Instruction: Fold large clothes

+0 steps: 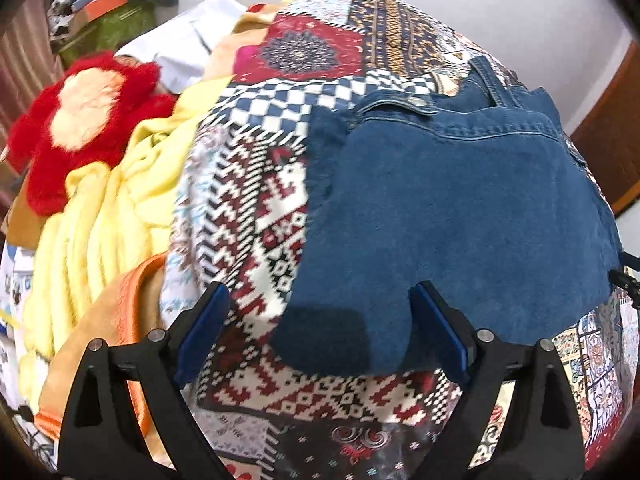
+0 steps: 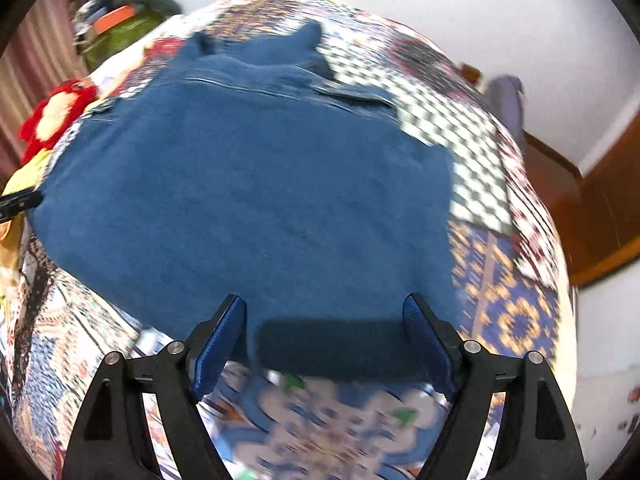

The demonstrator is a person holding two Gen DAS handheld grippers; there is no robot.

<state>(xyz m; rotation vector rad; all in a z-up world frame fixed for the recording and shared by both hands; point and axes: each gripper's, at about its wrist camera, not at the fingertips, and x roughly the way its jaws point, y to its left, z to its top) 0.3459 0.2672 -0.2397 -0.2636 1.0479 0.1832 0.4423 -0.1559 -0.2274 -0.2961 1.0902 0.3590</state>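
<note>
- One patchwork bedspread [image 1: 256, 208] covers the bed under everything else.
- One blue denim garment [image 1: 452, 216], folded, lies flat on the bedspread; it fills most of the right wrist view [image 2: 248, 184].
- One yellow blanket [image 1: 100, 216] is bunched just beside the spread.
- One red plush flower [image 1: 84, 120] sits on that pile.
- Two grippers: the left gripper [image 1: 320, 328] has jaws spread wide over the denim's near edge, pinching nothing; the right gripper [image 2: 324, 336] is likewise spread.

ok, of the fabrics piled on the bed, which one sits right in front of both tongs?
The blue denim jeans, spread flat on the patchwork bedcover. The yellow blanket and red fuzzy flower cushion lie off to the left tongs' left side.
</note>
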